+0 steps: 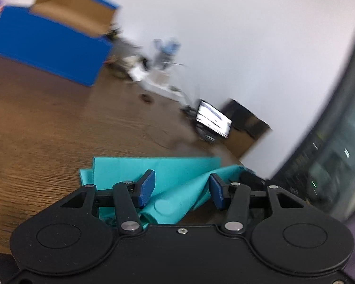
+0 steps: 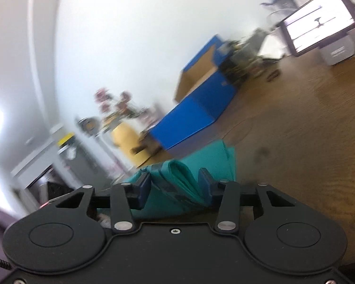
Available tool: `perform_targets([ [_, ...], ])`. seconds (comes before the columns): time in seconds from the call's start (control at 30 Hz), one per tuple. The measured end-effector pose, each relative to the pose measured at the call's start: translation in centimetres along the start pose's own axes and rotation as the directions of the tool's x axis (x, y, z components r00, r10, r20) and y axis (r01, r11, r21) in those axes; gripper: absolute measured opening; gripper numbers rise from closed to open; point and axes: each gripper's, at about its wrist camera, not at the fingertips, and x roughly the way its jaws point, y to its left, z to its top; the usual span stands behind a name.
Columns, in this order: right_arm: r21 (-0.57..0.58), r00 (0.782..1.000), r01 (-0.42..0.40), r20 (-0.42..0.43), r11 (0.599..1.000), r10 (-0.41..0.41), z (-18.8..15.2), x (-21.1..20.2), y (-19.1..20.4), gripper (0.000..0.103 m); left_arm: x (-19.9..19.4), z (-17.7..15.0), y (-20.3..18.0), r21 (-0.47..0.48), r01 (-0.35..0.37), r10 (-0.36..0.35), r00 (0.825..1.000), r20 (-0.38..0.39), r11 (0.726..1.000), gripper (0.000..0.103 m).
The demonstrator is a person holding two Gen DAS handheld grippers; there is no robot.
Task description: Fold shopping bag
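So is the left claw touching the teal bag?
Cannot tell. In the left wrist view the bag bunches up between the left claw's open fingers, but blur hides any contact or gap.

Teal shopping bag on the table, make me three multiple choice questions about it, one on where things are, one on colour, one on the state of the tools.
1. Where is the shopping bag?
A. on the wooden table
B. inside the blue box
C. on the floor

2. What colour are the finger pads of the left tool?
A. red
B. dark blue
C. white

3. How is the right tool?
A. shut on the bag
B. out of view
C. open, folded bag fabric between its fingers

Answers:
1 A, teal cloth lies on wood grain.
2 B, both pads look navy.
3 C, fingers stand apart around the folds.
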Motion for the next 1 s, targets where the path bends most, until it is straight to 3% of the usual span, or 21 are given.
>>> perform_targets([
  [0.03,0.004,0.999,0.036,0.011,0.999,-0.036,0.2,0.2,0.2,0.039,0.2,0.4,0.0,-0.014,-0.032,0.032,0.999,0.000,0.999,0.049],
  [0.07,0.001,0.996,0.086,0.011,0.996,-0.086,0.4,0.5,0.4,0.027,0.6,0.8,0.0,-0.022,-0.087,0.087,0.996,-0.010,0.996,0.049],
  [0.13,-0.016,0.987,0.158,-0.008,0.987,-0.158,0.1,1.3,0.3,0.025,1.6,0.9,0.7,-0.054,-0.164,0.161,0.985,-0.055,0.985,0.049],
  [0.2,-0.006,0.984,0.180,0.007,0.984,-0.180,-0.6,1.6,0.1,0.023,2.2,0.4,0.0,0.029,-0.219,0.220,0.974,-0.046,0.975,0.049],
  [0.23,-0.055,0.978,0.211,0.006,0.976,-0.211,-0.7,1.8,0.7,0.023,2.4,0.2,-0.5,0.079,-0.246,0.249,0.968,-0.036,0.966,0.049],
  [0.3,-0.244,0.955,0.291,0.016,0.925,-0.296,-1.5,2.4,2.9,0.024,2.8,-0.3,-1.5,0.174,-0.292,0.299,0.954,-0.019,0.941,0.049],
  [0.37,-0.448,0.932,0.345,0.060,0.825,-0.357,-3.0,2.8,4.9,0.026,3.1,-1.0,-2.5,0.260,-0.326,0.337,0.942,0.001,0.909,0.049],
  [0.4,-0.528,0.922,0.363,0.085,0.767,-0.378,-3.7,2.9,5.7,0.026,3.2,-1.4,-2.8,0.298,-0.335,0.348,0.938,0.013,0.894,0.050],
  [0.43,-0.569,0.918,0.371,0.107,0.734,-0.381,-4.3,2.9,6.0,0.027,3.3,-1.7,-3.0,0.322,-0.344,0.356,0.934,0.024,0.882,0.050],
  [0.5,-0.602,0.918,0.375,0.135,0.705,-0.373,-5.0,2.8,6.1,0.027,3.1,-2.1,-3.4,0.350,-0.357,0.366,0.930,0.045,0.866,0.052],
  [0.6,-0.635,0.913,0.388,0.165,0.668,-0.373,-5.6,3.0,6.4,0.027,2.3,-1.7,-4.0,0.344,-0.354,0.347,0.934,0.083,0.870,0.054],
  [0.63,-0.644,0.909,0.397,0.176,0.654,-0.377,-5.8,3.1,6.6,0.027,1.8,-1.7,-5.0,0.393,-0.368,0.345,0.930,0.130,0.843,0.053],
  [0.73,-0.641,0.884,0.451,0.228,0.621,-0.408,-6.5,3.9,7.4,0.030,0.7,-2.3,-8.3,0.550,-0.426,0.330,0.905,0.270,0.719,0.054],
  [0.8,-0.623,0.865,0.488,0.249,0.612,-0.436,-6.8,4.5,7.9,0.032,1.6,-3.1,-9.5,0.584,-0.481,0.374,0.877,0.303,0.654,0.062],
  [0.83,-0.611,0.855,0.505,0.255,0.610,-0.452,-6.8,4.9,8.2,0.033,2.2,-3.3,-9.6,0.585,-0.523,0.412,0.851,0.325,0.620,0.062],
  [0.9,-0.607,0.839,0.527,0.257,0.595,-0.480,-6.9,5.5,8.6,0.033,2.9,-3.7,-9.8,0.563,-0.611,0.471,0.790,0.393,0.556,0.060],
  [0.97,-0.612,0.824,0.542,0.255,0.575,-0.506,-6.9,6.1,9.0,0.033,2.0,-3.6,-10.4,0.497,-0.702,0.473,0.711,0.520,0.509,0.060],
  [1.0,-0.613,0.818,0.549,0.255,0.568,-0.516,-6.9,6.3,9.1,0.033,1.7,-3.4,-10.7,0.491,-0.717,0.468,0.696,0.545,0.495,0.059],
])
